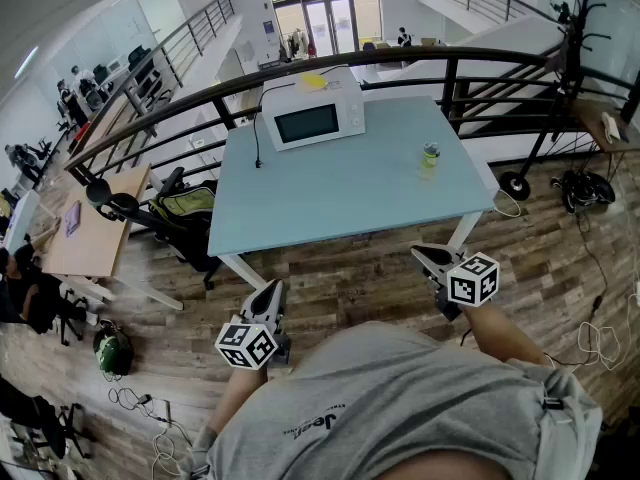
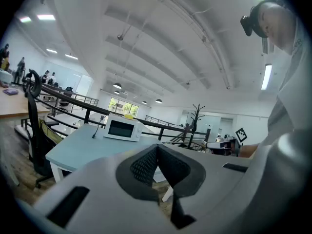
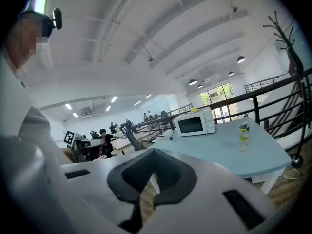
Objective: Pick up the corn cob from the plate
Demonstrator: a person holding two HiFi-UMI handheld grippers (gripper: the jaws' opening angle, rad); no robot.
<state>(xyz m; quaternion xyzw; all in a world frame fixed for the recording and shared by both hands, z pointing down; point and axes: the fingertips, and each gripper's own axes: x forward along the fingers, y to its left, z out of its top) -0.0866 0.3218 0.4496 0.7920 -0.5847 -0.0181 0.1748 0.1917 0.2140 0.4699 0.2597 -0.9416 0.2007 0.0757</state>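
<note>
The left claw [image 2: 157, 150] is pressed together: its two dark pads meet in one line and nothing is between them. The right claw [image 3: 153, 152] is pressed together in the same way and is also empty. The person holds both in front of the body, over the wooden floor [image 1: 350, 278], and they point a little downward toward the table [image 1: 350, 193]. Neither claw is over the table. The left one is near the table's near left corner and the right one near its near right corner, both on the person's side of the near edge.

The table has a light blue top. At its far edge, left of the middle, stands a white microwave [image 1: 312, 118] with its door toward the person. A black cable [image 1: 256, 140] lies on the top just left of it. On top of the microwave lies a small yellow thing that may be the corn cob [image 1: 314, 81]. It is too small to be sure, and I cannot tell if a plate is under it. It is well apart from both claws. A small bottle [image 1: 430, 156] stands upright near the right edge, apart from the microwave. Behind the far edge runs a black railing [image 1: 480, 60]. Left of the table is a chair [image 1: 150, 208] with a green bag [image 1: 188, 203] on it.
</note>
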